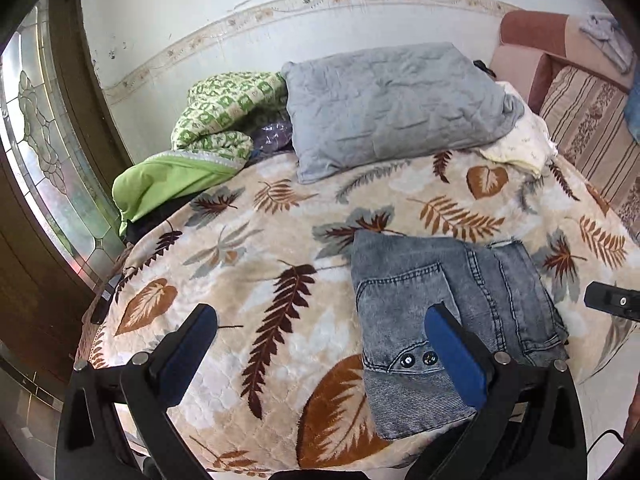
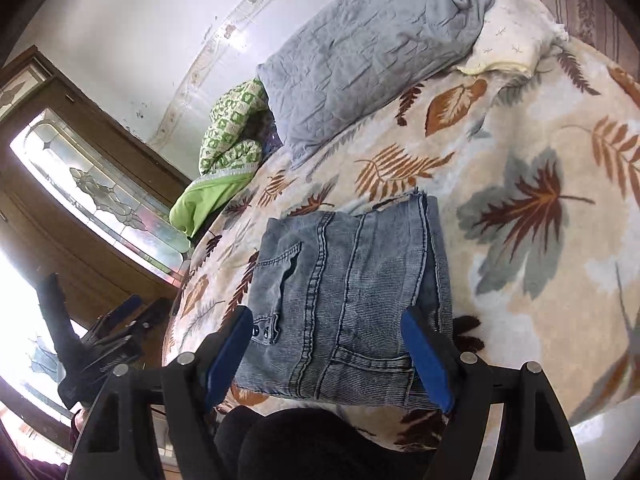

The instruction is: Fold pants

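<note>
Jeans (image 2: 348, 300) sit folded up on the blanket (image 1: 280, 240), left gripper (image 1: 320, 320) and right gripper (image 2: 332, 320) both spread, holding nothing.

A bed under a beige leaf-print blanket (image 1: 280, 216) stands against a white wall with a floral border (image 1: 168, 12). A dark wooden door with leaded glass (image 1: 44, 152) glows with daylight at left.

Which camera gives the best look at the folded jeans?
The right wrist view: the folded jeans lie whole and central between the open right gripper fingers. The left wrist view shows them off to the right, partly behind one finger.
</note>
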